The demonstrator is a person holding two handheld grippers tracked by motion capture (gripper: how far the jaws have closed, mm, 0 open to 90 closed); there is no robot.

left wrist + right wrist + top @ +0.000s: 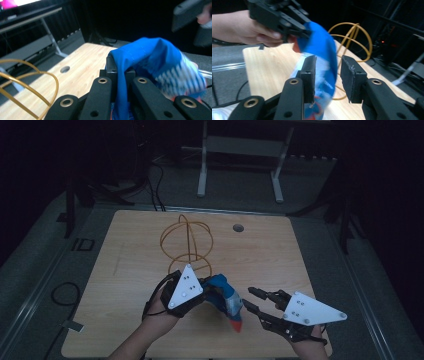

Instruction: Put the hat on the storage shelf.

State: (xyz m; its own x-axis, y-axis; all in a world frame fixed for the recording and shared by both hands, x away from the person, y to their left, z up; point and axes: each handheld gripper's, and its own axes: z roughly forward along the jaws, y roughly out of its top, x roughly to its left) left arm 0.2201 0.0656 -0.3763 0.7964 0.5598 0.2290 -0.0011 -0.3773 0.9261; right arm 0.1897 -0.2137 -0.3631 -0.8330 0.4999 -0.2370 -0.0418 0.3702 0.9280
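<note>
- Stage reached: the left gripper [207, 292] is clenched on the upper edge of a blue cloth bag [226, 299] and holds it lifted above the near middle of the tabletop [125, 270]; the pick-up appears done.
- Right gripper [252, 299]: jaws parted and released, standing just beside the hanging bag; in the right gripper view the cloth [322, 62] hangs between and just beyond the two pads, not yet pinched.
- Judged remaining: a second grasp by the right gripper, then whatever opening, folding or placing follows.
- Bag: thin, limp fabric, blue with a white-patterned band and an orange-red lower tip; it drapes in soft folds over the left jaws [140, 65].
- Wire frame [187, 242]: stiff golden loops forming an open, rounded cage, standing on the tabletop behind the bag, untouched.
- Tabletop: pale wood grain, smooth, rounded corners.
</note>
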